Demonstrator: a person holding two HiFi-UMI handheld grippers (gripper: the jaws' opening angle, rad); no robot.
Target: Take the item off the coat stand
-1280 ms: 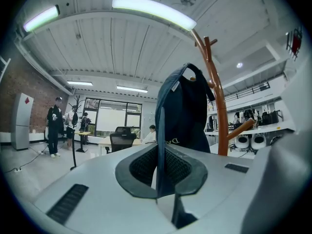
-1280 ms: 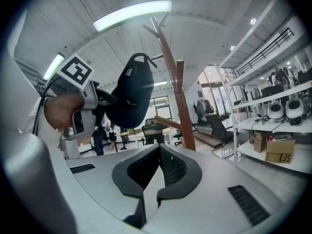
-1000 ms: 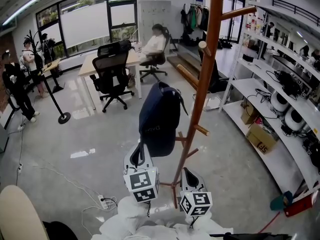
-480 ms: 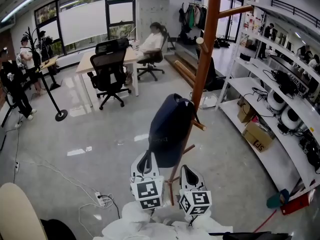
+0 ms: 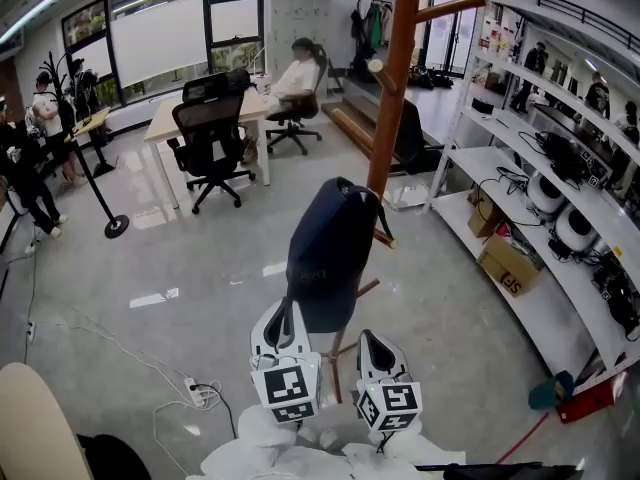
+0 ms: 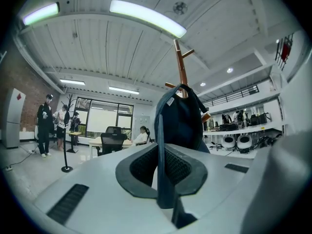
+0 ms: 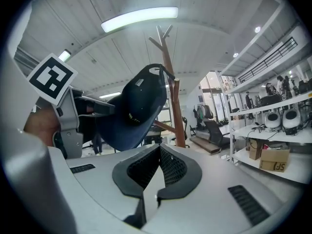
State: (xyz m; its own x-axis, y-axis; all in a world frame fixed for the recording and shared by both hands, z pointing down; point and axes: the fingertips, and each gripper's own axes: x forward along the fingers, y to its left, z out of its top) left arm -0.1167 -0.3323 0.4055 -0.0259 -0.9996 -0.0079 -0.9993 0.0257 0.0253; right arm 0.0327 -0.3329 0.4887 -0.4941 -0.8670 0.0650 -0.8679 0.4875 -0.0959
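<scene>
Indoors, above the glossy grey floor [image 5: 150, 268], left gripper [image 5: 288, 313] clamps the navy cap [image 5: 330, 248]; right gripper [image 5: 376, 342] closed, empty.

A black office chair [image 5: 208, 133] stands at the near edge of a pale desk [image 5: 165, 125], and a person [image 5: 290, 78] sits at its far end. White shelves [image 5: 470, 164] run along the right wall, with a cardboard box [image 5: 508, 265] on a low one. A power strip [image 5: 195, 393] lies on the grey floor [image 5: 150, 268].
</scene>
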